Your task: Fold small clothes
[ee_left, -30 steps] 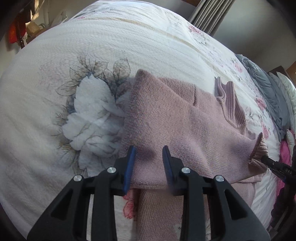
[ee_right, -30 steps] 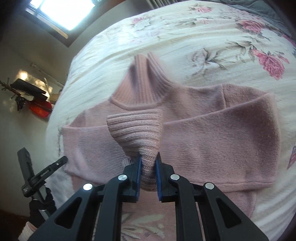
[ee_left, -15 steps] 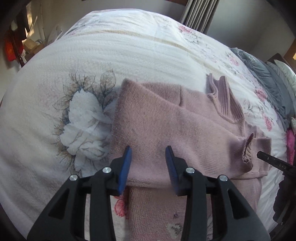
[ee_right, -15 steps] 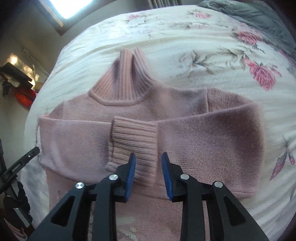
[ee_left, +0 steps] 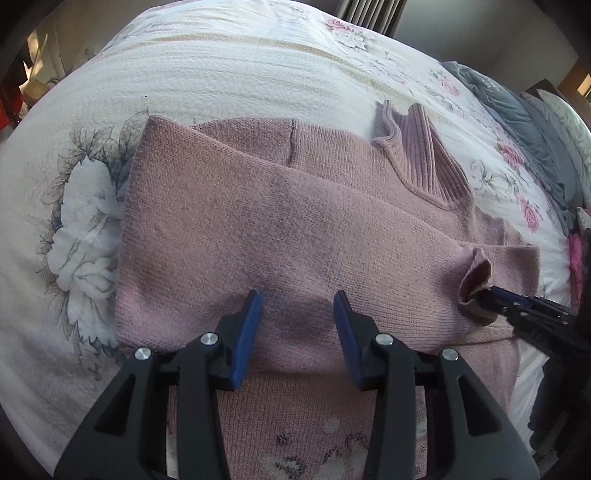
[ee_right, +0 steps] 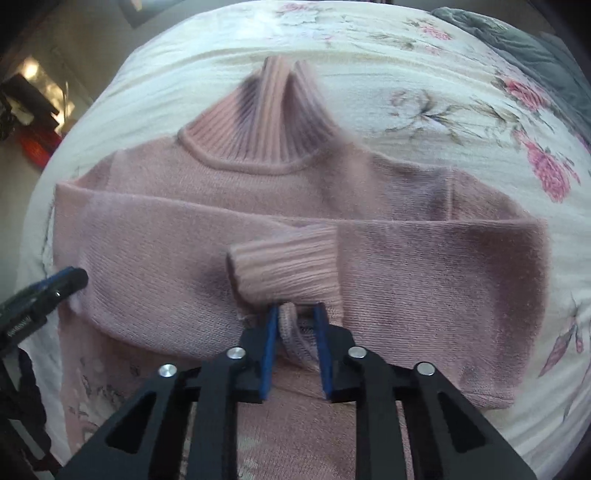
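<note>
A pink knit turtleneck sweater (ee_left: 295, 221) lies flat on the floral bedspread (ee_left: 221, 55), both sleeves folded across its chest and its ribbed collar (ee_right: 266, 122) at the far side. My left gripper (ee_left: 297, 306) is wide open just above the folded sleeve, holding nothing. The ribbed cuff (ee_right: 288, 266) of the other sleeve lies on the chest. My right gripper (ee_right: 295, 321) straddles the cuff's near edge; its jaws are part-way apart and the fabric does not fill the gap. In the left wrist view the right gripper's tip (ee_left: 495, 295) touches the curled cuff (ee_left: 476, 273).
Grey bedding (ee_left: 517, 99) is piled along the bed's right side, also in the right wrist view (ee_right: 535, 48). A radiator (ee_left: 369, 14) stands beyond the bed. The left gripper's tip (ee_right: 70, 277) rests at the sweater's left edge. Bare bedspread surrounds the sweater.
The right gripper let go of the lifted cuff, which dropped onto the sweater's chest, then narrowed around the cuff's near edge. The left gripper opened wider and moved in over the sleeve.
</note>
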The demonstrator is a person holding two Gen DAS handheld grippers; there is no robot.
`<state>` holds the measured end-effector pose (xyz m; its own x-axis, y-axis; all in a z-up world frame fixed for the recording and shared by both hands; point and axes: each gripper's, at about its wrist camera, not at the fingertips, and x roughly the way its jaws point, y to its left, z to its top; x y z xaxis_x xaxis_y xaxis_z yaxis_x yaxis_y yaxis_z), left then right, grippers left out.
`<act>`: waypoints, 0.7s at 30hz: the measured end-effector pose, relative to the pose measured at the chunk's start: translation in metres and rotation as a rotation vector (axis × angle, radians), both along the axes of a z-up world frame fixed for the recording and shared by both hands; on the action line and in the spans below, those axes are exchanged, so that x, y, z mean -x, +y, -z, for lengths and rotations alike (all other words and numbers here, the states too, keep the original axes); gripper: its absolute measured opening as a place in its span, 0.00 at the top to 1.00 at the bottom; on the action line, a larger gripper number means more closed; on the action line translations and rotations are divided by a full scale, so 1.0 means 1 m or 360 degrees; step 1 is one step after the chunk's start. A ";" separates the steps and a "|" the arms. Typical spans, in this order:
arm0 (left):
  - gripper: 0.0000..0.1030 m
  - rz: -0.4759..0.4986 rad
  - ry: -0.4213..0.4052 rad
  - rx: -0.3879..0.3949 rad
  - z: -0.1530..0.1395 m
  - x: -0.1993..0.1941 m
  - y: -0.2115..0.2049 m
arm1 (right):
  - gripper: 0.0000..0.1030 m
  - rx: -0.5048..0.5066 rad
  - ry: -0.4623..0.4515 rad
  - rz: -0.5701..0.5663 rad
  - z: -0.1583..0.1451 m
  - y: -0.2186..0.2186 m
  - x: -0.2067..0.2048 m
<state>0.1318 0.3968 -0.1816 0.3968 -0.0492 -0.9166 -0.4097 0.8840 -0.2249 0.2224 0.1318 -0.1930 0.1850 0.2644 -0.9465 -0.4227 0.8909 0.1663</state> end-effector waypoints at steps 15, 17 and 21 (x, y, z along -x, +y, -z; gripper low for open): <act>0.58 0.0030 -0.0025 -0.0042 -0.013 -0.008 -0.014 | 0.38 -0.0424 0.0279 0.0323 -0.001 -0.109 -0.035; 0.58 0.0032 -0.0015 -0.0050 -0.010 -0.012 -0.019 | 0.38 -0.0381 0.0332 0.0311 0.014 -0.100 -0.040; 0.53 0.0043 0.0000 -0.0077 -0.007 -0.019 -0.028 | 0.76 -0.0361 0.0384 0.0239 0.027 -0.086 -0.043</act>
